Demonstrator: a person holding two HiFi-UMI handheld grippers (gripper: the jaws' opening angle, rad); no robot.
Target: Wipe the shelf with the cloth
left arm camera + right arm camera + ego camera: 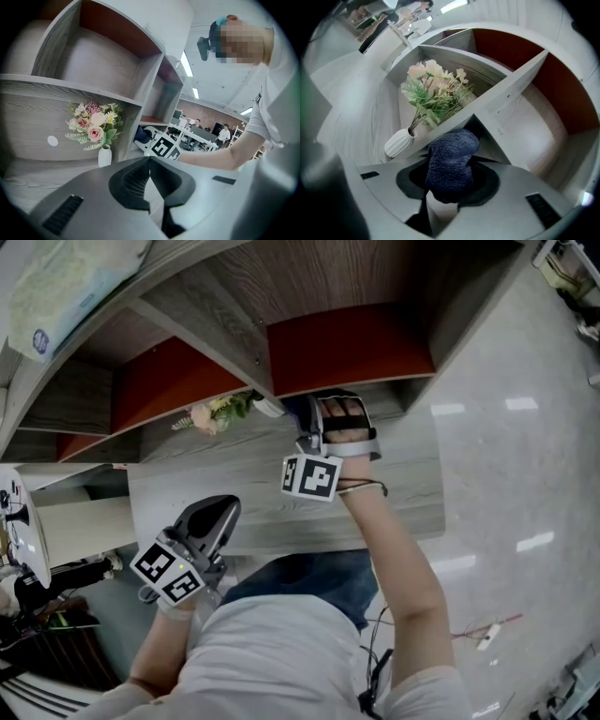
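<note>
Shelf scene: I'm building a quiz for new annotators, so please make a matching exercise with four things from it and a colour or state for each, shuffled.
Things
1. cloth
2. vase
3. left gripper
4. shelf back panel

Colours or states
A. red
B. shut, holding nothing
C. white, holding flowers
D. dark blue, clamped in the right gripper

Pairs: 1-D, 2-C, 3-B, 4-A
</note>
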